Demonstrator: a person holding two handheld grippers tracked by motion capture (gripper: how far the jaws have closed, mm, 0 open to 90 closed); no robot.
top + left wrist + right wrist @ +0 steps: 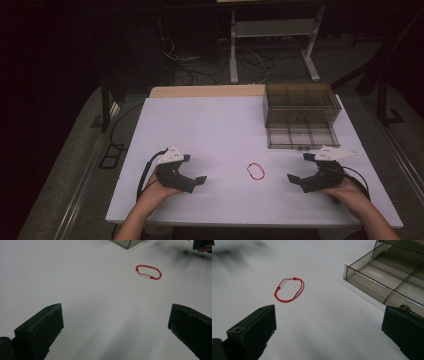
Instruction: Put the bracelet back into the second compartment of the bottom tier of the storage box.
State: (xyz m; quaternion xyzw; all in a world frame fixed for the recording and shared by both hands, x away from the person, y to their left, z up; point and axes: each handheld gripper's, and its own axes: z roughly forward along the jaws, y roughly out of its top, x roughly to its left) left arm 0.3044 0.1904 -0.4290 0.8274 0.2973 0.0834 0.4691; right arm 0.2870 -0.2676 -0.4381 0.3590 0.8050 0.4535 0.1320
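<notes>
So there's a big white rectangular counter (pixel 215 130), and up at its far right corner sits a smoky transparent plastic organizer box (pixel 301 116) split into compartments, with a lower tray part sticking out toward the near edge. Can't make out what the tiny dark bits at that tray's front rim are. Then the two black handheld grippers, both resting close to the near edge: the left gripper (pixel 200 181) near the near left corner, jaws spread wide apart with nothing between them, and the right gripper (pixel 294 179) near the near right corner, jaws just as wide and empty. Smallest thing is a thin red string loop with little knots (pixel 256 171), lying flat on the bare counter between the two grippers, well apart from both and from the box.
</notes>
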